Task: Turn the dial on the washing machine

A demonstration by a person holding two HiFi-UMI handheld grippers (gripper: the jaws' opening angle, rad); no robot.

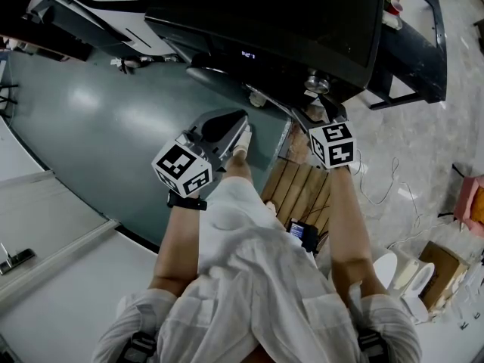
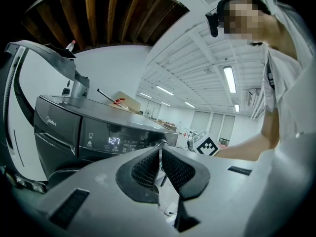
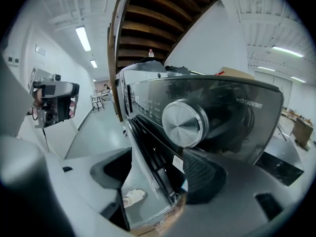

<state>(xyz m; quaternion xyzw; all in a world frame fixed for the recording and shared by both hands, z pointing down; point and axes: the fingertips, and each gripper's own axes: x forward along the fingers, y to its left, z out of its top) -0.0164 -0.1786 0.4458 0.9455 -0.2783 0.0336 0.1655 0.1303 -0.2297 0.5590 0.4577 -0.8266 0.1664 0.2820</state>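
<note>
The dark washing machine fills the top of the head view, with its silver dial on the front panel. In the right gripper view the dial is large and close, just above and ahead of my right gripper. That gripper stands open, and its pads are not touching the dial. My left gripper is shut on nothing and held back from the machine. Its view shows the lit display, reading 1:27, and the right gripper's marker cube. From above, the left gripper sits left of the right gripper.
A wooden pallet lies under the machine's front, beside the green floor. Cardboard boxes and loose cables lie at the right. My shoe shows below the machine's open door edge. A camera rig stands at the left.
</note>
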